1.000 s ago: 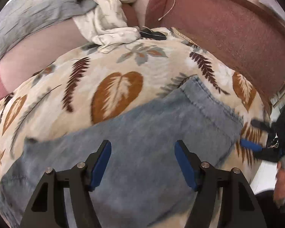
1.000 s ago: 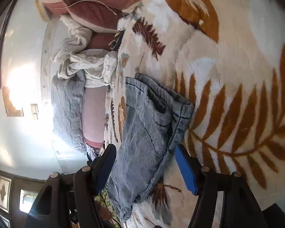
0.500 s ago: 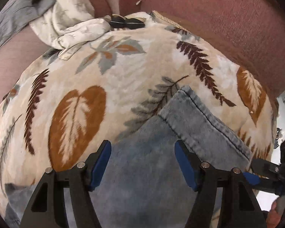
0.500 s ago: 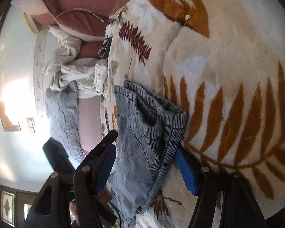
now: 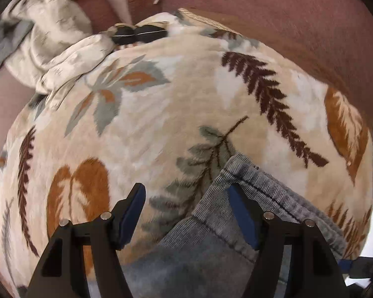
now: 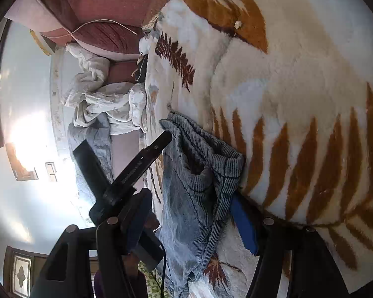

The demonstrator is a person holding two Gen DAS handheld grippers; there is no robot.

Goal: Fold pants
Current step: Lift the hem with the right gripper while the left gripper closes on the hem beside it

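Blue-grey corduroy pants (image 6: 194, 188) lie folded lengthwise on a leaf-patterned plush blanket (image 5: 186, 99). My left gripper (image 5: 186, 193) is open and points steeply down at one corner of the pants (image 5: 238, 171). That corner lies between the fingers, close against the right pad (image 5: 241, 213). In the right wrist view this gripper shows as a black finger (image 6: 146, 154) beside the pants' far edge. My right gripper (image 6: 191, 208) is open at the near end of the pants. The ribbed edge (image 6: 226, 173) drapes over its right pad (image 6: 243, 226). Neither pair of pads presses on the cloth.
A crumpled cream sheet (image 5: 49, 39) and a small black object (image 5: 139, 34) lie at the blanket's far edge. Maroon cushions (image 5: 286, 24) rise behind it. A grey quilt (image 6: 92, 149) lies beyond the sheet. The blanket (image 6: 298, 99) spreads wide to the right of the pants.
My left gripper has slid across the pants to their far corner and sunk closer to the blanket. It now shows in the right wrist view. The right gripper has barely moved.
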